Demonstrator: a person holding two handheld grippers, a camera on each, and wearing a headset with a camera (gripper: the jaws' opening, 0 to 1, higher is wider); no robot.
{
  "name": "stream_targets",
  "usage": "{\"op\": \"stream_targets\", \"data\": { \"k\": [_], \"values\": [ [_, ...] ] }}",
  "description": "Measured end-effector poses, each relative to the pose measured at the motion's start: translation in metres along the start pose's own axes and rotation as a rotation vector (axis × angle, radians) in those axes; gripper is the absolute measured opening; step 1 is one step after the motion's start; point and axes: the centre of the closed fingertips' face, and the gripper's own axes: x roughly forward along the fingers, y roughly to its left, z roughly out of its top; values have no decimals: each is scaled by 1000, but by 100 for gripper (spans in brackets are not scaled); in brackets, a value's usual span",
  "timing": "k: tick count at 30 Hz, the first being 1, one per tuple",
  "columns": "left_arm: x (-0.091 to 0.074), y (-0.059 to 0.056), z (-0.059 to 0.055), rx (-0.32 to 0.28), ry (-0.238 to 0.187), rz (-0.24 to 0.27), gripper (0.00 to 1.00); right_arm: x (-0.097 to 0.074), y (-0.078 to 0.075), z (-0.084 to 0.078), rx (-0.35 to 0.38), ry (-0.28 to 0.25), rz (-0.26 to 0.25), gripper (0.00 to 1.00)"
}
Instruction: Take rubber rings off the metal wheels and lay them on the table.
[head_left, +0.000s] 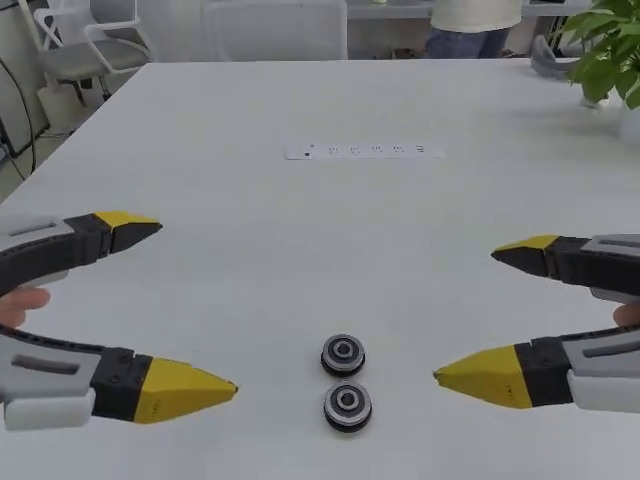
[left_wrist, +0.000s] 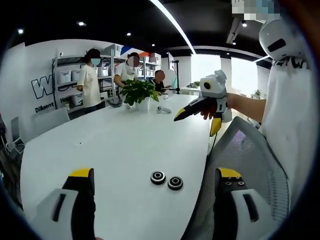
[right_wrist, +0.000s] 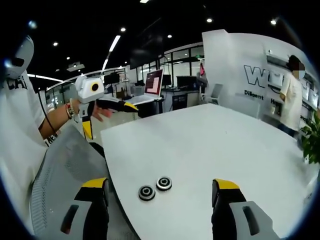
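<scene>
Near the front edge of the wide white table (head_left: 300, 250), a small round metal wheel (head_left: 347, 406) lies flat with its hub facing up, so its axle stands upright. A second metal wheel (head_left: 343, 355) of the same kind lies the same way just beyond it. The short row the two make runs straight away from the person; whether they touch I cannot tell. Each has a black rubber ring (head_left: 328, 407) seated around its rim.

The left gripper (head_left: 198, 308), grey with black jaws tipped in yellow, hangs over the table to the left of the wheels, apart from them. Its jaws are spread wide with nothing between them. The right gripper (head_left: 463, 314), built alike, hangs to the right of the wheels, also gaping wide and empty. The tips of both point inward toward the pair.

Farther up the table a long white power strip (head_left: 362, 151) lies crosswise, well apart from the wheels. A green leafy plant (head_left: 610, 50) stands at the far right corner.
</scene>
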Motion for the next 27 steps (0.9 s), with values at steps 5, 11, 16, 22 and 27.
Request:
{"op": "stream_targets", "data": {
  "k": [5, 11, 16, 22, 27],
  "values": [
    [11, 3, 16, 7, -39, -38, 97, 9, -1, 18, -28, -30, 21, 82],
    [21, 4, 37, 9, -112, -67, 95, 17, -2, 27, -44, -35, 37, 81],
    [29, 7, 49, 15, -157, -90, 90, 23, -3, 35, -63, -52, 51, 78],
    [42, 13, 50, 2, -171, -99, 84, 31, 2, 43, -57, -95, 119, 70],
    [55, 16, 40, 31, -139, -100, 78, 41, 6, 47, -62, -120, 164, 66]
  ]
}}
